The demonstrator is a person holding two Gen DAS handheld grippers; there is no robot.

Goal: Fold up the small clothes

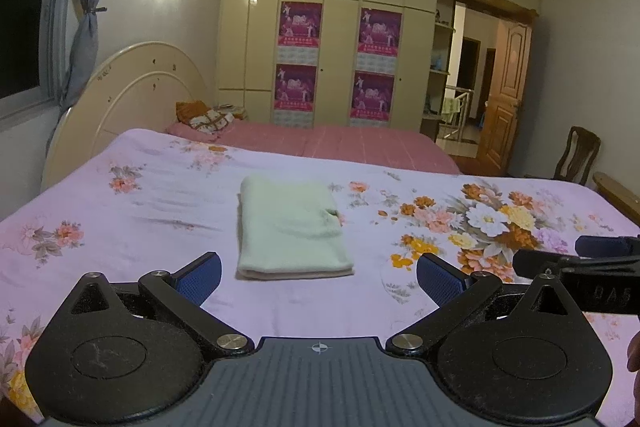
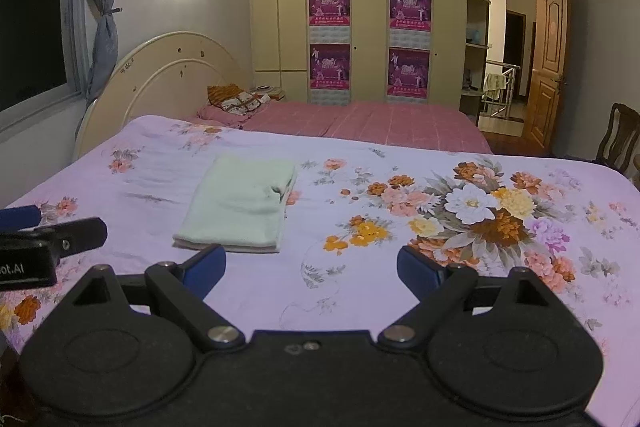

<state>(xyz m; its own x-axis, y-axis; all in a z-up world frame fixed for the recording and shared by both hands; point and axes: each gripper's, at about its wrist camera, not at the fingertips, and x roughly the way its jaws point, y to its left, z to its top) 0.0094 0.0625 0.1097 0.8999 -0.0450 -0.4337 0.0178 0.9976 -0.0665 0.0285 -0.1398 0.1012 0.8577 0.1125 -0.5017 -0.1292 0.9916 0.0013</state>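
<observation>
A pale green small garment [image 1: 290, 227] lies folded into a flat rectangle on the floral lilac bedsheet [image 1: 140, 211]. It also shows in the right wrist view [image 2: 240, 205], left of centre. My left gripper [image 1: 318, 273] is open and empty, held just short of the garment's near edge. My right gripper [image 2: 312, 265] is open and empty, to the right of the garment and short of it. The right gripper's fingers [image 1: 560, 259] show at the right edge of the left wrist view; the left gripper's fingers [image 2: 76, 231] show at the left edge of the right wrist view.
The bed's cream headboard [image 1: 132, 91] stands at the left. A second bed with a pink cover [image 1: 340, 143] and a pile of cloth [image 1: 206, 117] lies behind. A wardrobe [image 1: 340, 7], a wooden door [image 1: 506, 83] and a chair [image 1: 576, 155] stand beyond.
</observation>
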